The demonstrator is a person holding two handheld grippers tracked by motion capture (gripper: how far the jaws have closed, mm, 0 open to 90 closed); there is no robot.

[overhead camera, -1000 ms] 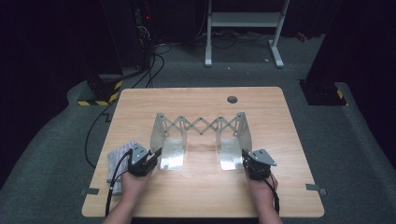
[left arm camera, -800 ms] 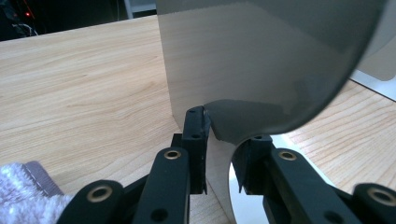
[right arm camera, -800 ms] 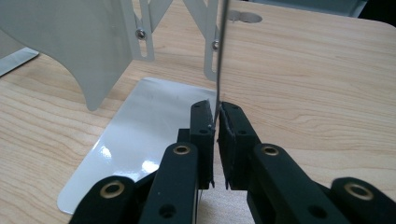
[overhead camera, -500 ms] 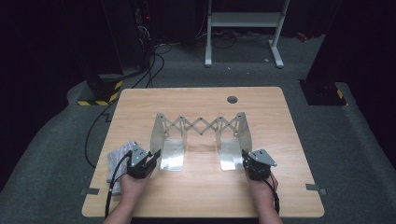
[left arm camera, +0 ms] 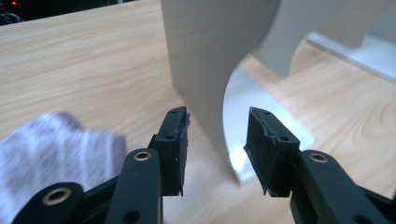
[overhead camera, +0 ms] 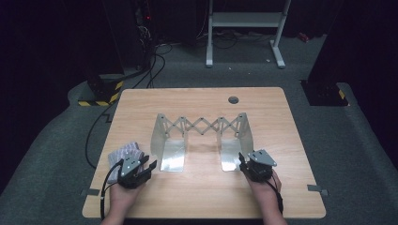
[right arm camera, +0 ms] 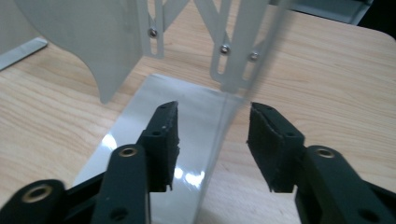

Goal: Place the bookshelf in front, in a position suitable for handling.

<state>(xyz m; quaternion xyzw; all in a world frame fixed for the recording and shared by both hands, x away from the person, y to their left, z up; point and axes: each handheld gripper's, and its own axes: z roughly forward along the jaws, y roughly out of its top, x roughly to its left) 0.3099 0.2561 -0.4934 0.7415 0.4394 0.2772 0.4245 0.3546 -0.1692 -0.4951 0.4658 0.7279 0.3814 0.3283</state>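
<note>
Rack (overhead camera: 202,127) and grippers are set in one line across the near half of the table (overhead camera: 197,101): the expanding metal rack stands at the middle, its scissor lattice running left to right, with an upright end plate at each side and a shiny foot under each plate reaching toward the near edge. Its long axis lies left to right, so each end falls to the hand on that side. The left gripper (overhead camera: 143,167) is held just left of the left foot and has drawn a little away from it; its jaws have just been opening, and in the left gripper view the left plate's edge (left arm camera: 210,70) is seen standing between the pads (left arm camera: 177,140) without being pressed. The right gripper (overhead camera: 244,161) sits at the near corner of the right foot; its jaws have likewise just been opening, and the right plate's edge (right arm camera: 229,116) rises in the gap, untouched. Both ends are judged released. A grey cloth (overhead camera: 123,153) lies just beside the left gripper, on its far left, nearer to it than to the right one.
</note>
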